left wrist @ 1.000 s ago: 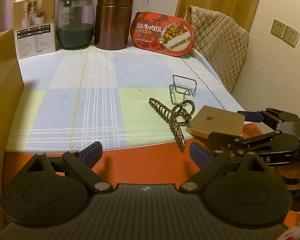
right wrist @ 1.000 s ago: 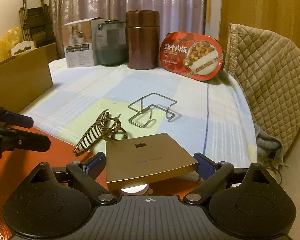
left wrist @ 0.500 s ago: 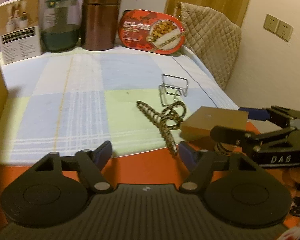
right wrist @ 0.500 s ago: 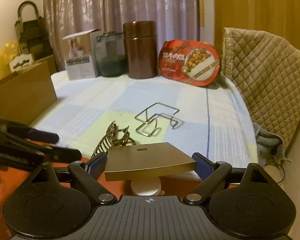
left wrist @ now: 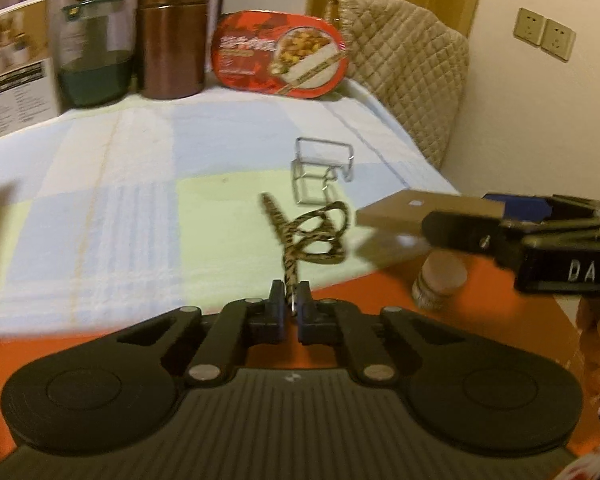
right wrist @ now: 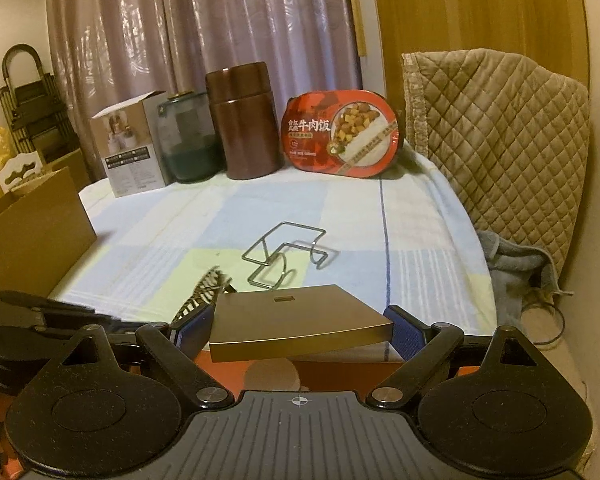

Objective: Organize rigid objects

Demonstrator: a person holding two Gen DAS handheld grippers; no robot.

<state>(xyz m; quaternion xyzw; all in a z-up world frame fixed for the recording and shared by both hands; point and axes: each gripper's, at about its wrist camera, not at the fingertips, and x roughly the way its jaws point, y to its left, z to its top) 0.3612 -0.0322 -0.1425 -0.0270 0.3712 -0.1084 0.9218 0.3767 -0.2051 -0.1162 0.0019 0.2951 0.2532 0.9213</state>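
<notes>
A leopard-patterned hair claw clip [left wrist: 312,232] lies at the near edge of the checked cloth. My left gripper [left wrist: 290,300] is shut on its near tip. A flat gold box [right wrist: 300,320] hangs just above the orange surface, gripped at its two sides by the blue pads [right wrist: 404,332] of my right gripper [right wrist: 300,330]. Under the box stands a small round cork-coloured disc [left wrist: 440,276]. In the left wrist view the right gripper comes in from the right with the box. A bent wire rack [right wrist: 288,256] rests on the cloth just beyond the clip.
Along the far edge stand a white carton [left wrist: 16,76], a green jar [left wrist: 94,48], a brown canister [left wrist: 172,32] and a red meal tray [left wrist: 280,56]. A cardboard box [right wrist: 32,232] flanks the left side. A quilted chair back [right wrist: 500,140] and a wall stand to the right.
My left gripper moved up to the hair clip and its jaws closed from wide open onto the clip's tip. The right gripper raised the gold box a little and rolled, uncovering the round disc.
</notes>
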